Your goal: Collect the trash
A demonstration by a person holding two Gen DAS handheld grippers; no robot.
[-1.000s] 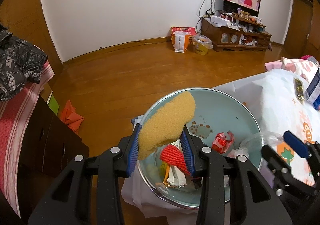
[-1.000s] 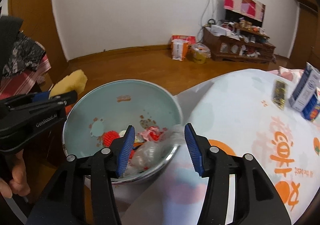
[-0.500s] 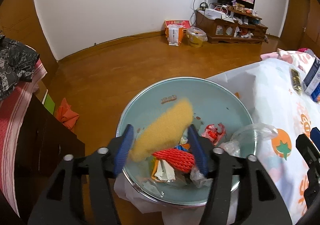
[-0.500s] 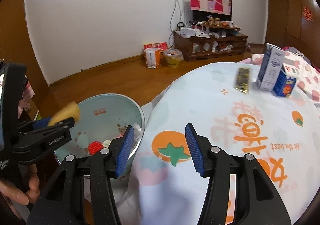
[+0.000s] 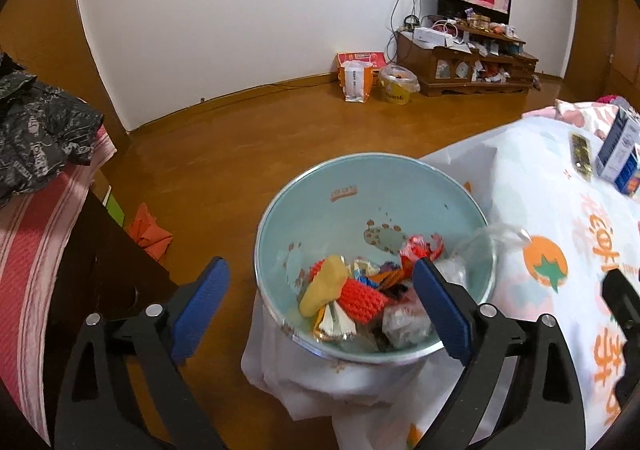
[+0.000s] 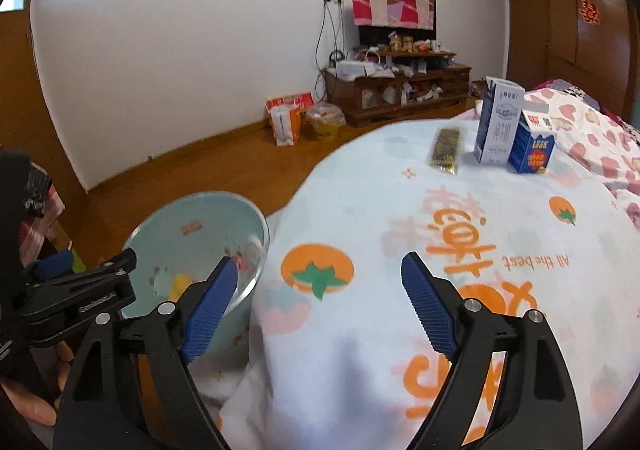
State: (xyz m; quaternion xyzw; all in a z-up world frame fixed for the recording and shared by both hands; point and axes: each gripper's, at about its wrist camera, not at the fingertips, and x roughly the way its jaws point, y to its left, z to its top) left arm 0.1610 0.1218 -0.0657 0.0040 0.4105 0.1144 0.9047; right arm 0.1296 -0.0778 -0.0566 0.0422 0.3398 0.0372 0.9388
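Both jaws spread, empty; yellow sponge [image 5: 323,284] among wrappers [image 5: 362,300] inside pale-blue basin [image 5: 340,186].

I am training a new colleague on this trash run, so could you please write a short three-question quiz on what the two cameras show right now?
1. True or false: the left gripper is shut on the yellow sponge.
2. Which things stand upright on the tablecloth? A) two cartons B) two mugs C) one bottle
3. Fill in: the red net lies inside the ___.

Key
1. False: its jaws are open, and the sponge lies loose in the bowl.
2. A: the tall carton and the blue carton, beside a flat dark packet.
3. Bowl. The right gripper is also open, above the tablecloth.
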